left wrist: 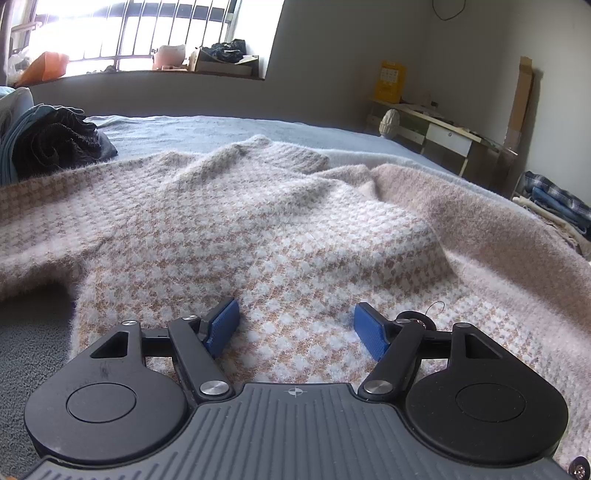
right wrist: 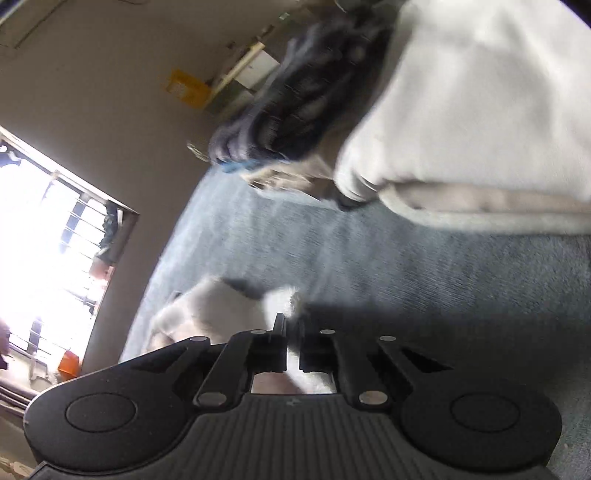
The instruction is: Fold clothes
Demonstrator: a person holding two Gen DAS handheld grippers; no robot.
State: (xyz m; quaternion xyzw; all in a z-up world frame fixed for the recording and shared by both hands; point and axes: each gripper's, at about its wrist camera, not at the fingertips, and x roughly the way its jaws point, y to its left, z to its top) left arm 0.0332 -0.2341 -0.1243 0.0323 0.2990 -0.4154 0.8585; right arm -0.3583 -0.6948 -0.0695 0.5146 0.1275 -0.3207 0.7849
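Spreading across the bed, the checked beige-and-white sweater (left wrist: 280, 229) filled the middle of the left wrist view, rumpled into soft folds, its plain pinkish underside turned up toward three o'clock. The left gripper (left wrist: 295, 328) hovered low over the knit at six o'clock, its blue pads (left wrist: 221, 326) held wide apart with nothing pinched between them. In the tilted, blurred right wrist view, the right gripper (right wrist: 291, 341) had its jaws drawn together, and a pale fuzzy bit of cloth (right wrist: 221, 310), probably an edge of the same sweater, seemed caught between them. Beneath lay the grey-blue bedspread (left wrist: 207, 129). A heap of dark clothes (left wrist: 55, 144) sat at nine o'clock, a desk (left wrist: 439, 133) at two o'clock, and the barred window (left wrist: 140, 29) at eleven.
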